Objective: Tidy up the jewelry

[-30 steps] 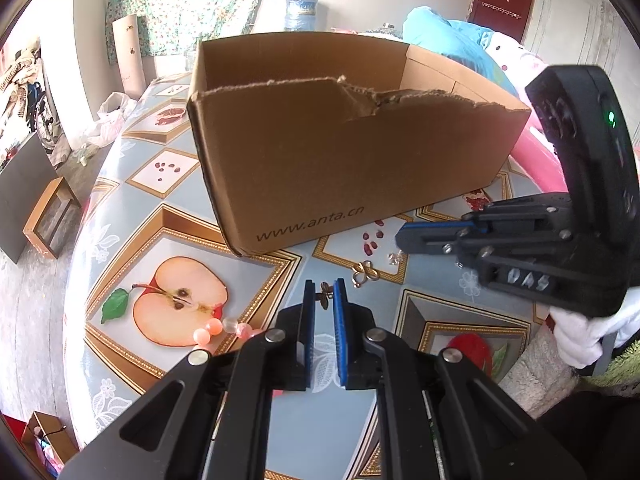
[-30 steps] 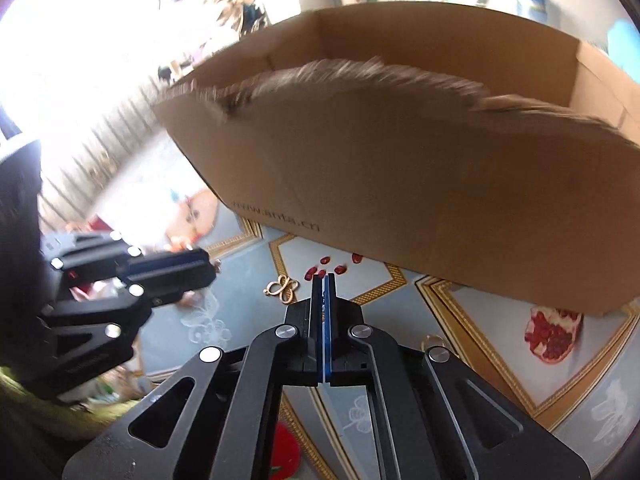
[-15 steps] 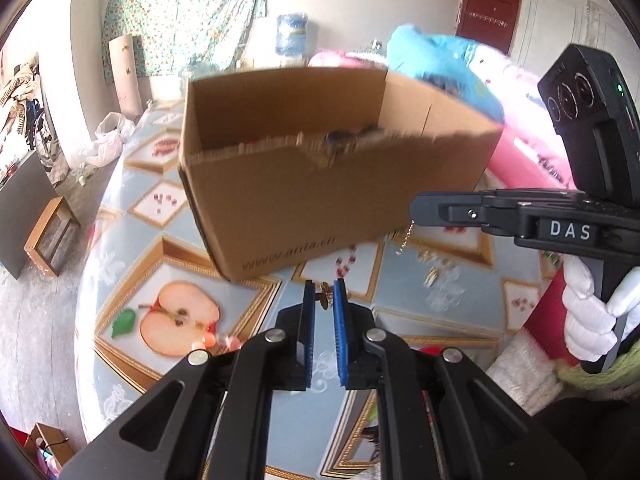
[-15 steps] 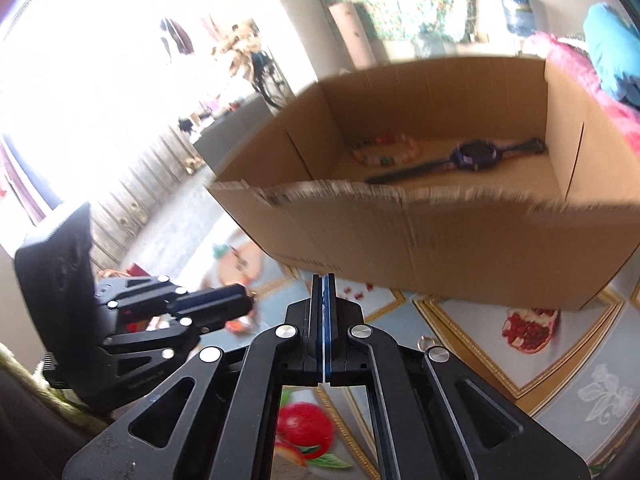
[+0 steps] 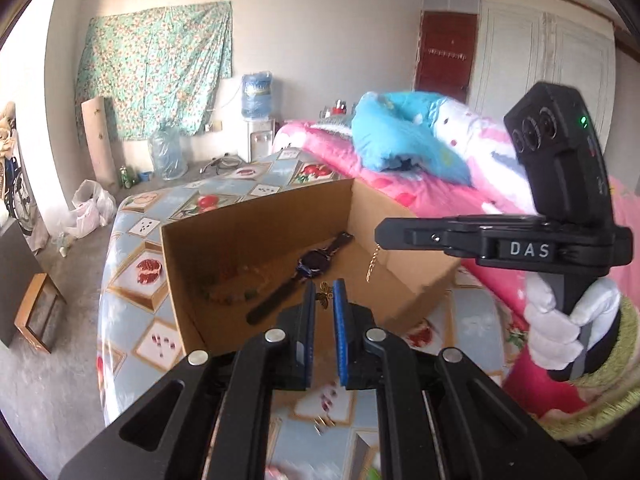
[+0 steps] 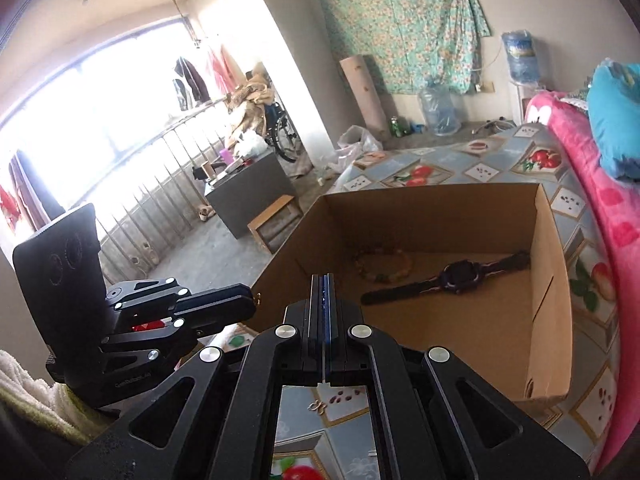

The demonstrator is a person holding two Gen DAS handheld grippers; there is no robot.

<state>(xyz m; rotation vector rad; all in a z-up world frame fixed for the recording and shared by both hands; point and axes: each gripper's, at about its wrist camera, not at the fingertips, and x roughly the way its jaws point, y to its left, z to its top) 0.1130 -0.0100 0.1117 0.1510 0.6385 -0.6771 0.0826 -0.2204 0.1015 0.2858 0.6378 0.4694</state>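
My left gripper (image 5: 324, 296) is shut on a small gold butterfly charm (image 5: 325, 295), held over the near rim of the open cardboard box (image 5: 176, 280). In the left wrist view my right gripper (image 5: 380, 234) hovers over the box's right side, shut on a thin gold chain (image 5: 372, 266) that dangles from its tip. In its own view the right gripper (image 6: 323, 280) shows its pads pressed together and the chain is hidden. The left gripper (image 6: 251, 300) sits beside the box (image 6: 552, 280). Inside lie a dark wristwatch (image 6: 460, 280) and a beaded bracelet (image 6: 382, 266).
The box stands on a table with a fruit-patterned cloth (image 5: 132, 248). A gold butterfly piece (image 6: 318, 406) lies on the cloth near the box's front. A pink bed with a blue cushion (image 5: 400, 140) borders the right. A wooden stool (image 5: 36, 312) stands on the floor to the left.
Both grippers have risen from table height to above the box's rim, each still holding its piece. The box's inside, with watch and bracelet, has come into view.
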